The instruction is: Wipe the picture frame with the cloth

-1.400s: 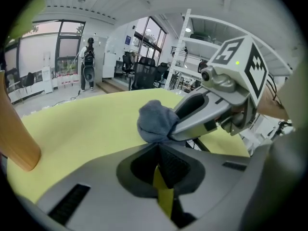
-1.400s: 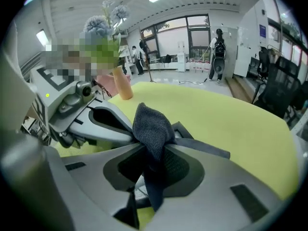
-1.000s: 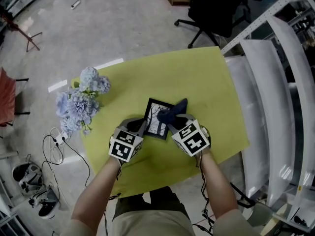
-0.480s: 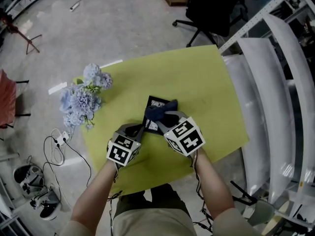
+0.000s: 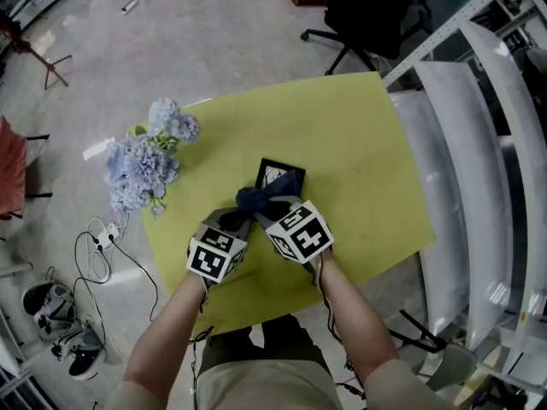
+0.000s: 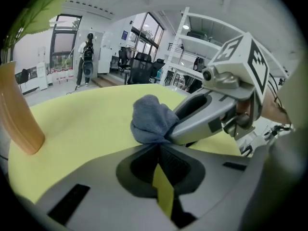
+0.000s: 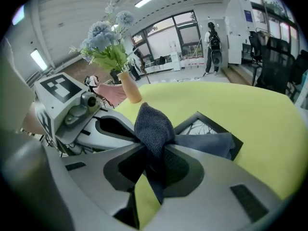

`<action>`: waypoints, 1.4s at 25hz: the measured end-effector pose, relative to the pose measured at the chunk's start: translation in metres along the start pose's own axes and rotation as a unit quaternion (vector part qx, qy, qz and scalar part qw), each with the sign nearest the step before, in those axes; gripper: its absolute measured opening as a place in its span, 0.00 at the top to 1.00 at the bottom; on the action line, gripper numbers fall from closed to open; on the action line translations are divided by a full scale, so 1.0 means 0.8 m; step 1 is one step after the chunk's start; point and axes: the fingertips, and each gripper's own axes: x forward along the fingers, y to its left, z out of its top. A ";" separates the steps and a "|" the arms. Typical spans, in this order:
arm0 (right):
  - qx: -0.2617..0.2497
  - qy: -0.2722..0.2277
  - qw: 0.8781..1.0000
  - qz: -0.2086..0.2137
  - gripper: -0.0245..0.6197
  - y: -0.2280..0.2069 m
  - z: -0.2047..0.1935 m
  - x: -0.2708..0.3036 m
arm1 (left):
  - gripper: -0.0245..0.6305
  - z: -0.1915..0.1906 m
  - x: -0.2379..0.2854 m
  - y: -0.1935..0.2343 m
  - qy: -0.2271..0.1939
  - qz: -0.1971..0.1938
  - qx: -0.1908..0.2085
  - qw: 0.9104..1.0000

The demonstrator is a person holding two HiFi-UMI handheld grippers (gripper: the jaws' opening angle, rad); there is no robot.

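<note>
Right gripper: jaws closed on the dark blue cloth. A bunched fold stands up above the jaws, and a loose tail trails forward and lies flat on the picture frame.

Left gripper: jaws closed. Its own view shows nothing between them, only a sliver of yellow table through the gap. The tips sit just beside the cloth bunch, at the frame's near left side. Whether they press on the frame edge cannot be told, because the cloth and the right gripper cover that corner.

Change over the last second: the right gripper has carried the cloth across the frame, from its right edge toward the left and near side. It now sits close against the left gripper, and the two marker cubes are almost touching in the head view. The far part of the frame is uncovered again, while the near part is under the cloth. The frame itself has barely shifted. It lies flat near the middle of the table, well apart from the blue flowers at the table's left edge.

Assessment: this looks like one wiping pass reaching its end at the left side. Wiping is under way but not shown complete. The glass under the cloth cannot be inspected, and the far strip has been crossed only by the loose tail, if at all.
</note>
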 end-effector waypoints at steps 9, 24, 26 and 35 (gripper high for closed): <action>0.001 0.022 0.999 -0.042 0.82 -0.019 -0.048 -0.038 | 0.94 -0.001 0.001 0.001 0.004 -0.005 -0.004 1.000; 0.087 -0.045 0.983 -0.156 0.82 -0.066 -0.070 -0.176 | 0.95 0.009 -0.031 -0.010 -0.022 0.025 0.016 0.999; 0.091 -0.082 0.979 -0.160 0.82 -0.057 -0.053 -0.199 | 0.95 0.023 -0.049 -0.017 -0.036 0.025 0.026 0.999; 0.069 -0.217 0.956 -0.182 0.82 0.008 0.029 -0.314 | 0.95 0.117 -0.158 -0.043 -0.132 0.044 0.052 0.989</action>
